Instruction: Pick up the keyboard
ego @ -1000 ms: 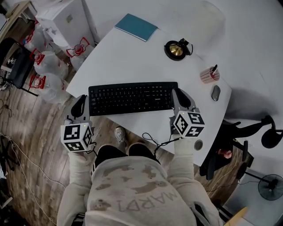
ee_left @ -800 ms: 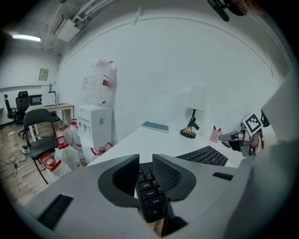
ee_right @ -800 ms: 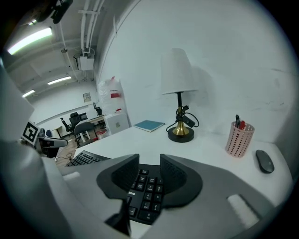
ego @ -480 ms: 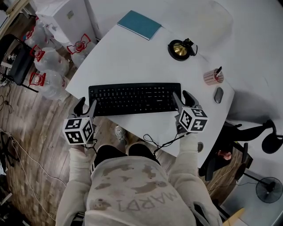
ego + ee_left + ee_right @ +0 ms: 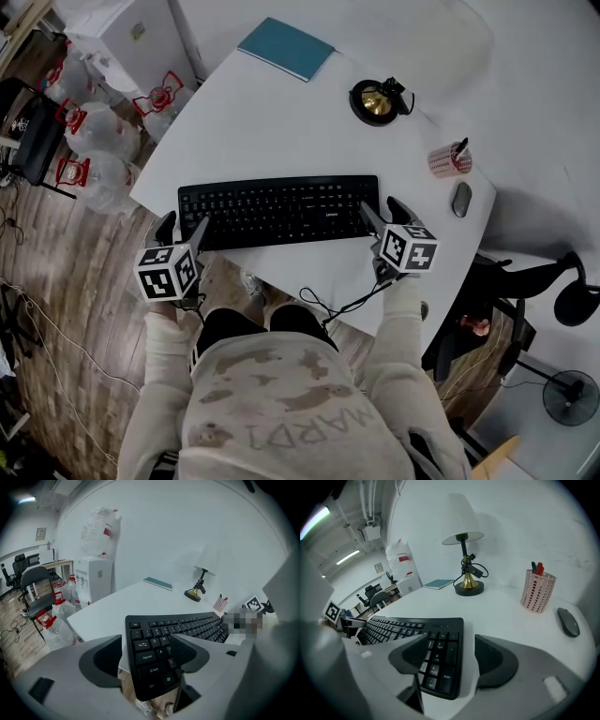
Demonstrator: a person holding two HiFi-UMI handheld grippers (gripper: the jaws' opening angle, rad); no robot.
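— Keyboard (image 5: 278,210) is lying flat along the near edge of the white surface (image 5: 281,112), its left corner poking past the rim. Why are we coming at both ends?

— It is long, so we are sharing the load. Our left gripper (image 5: 184,228) is framing the left end, its fingers (image 5: 101,660) having just been spreading, released, pressing nothing. Our right gripper (image 5: 385,213) is framing the number-pad end likewise, fingers just spread wide, gripping nothing yet.
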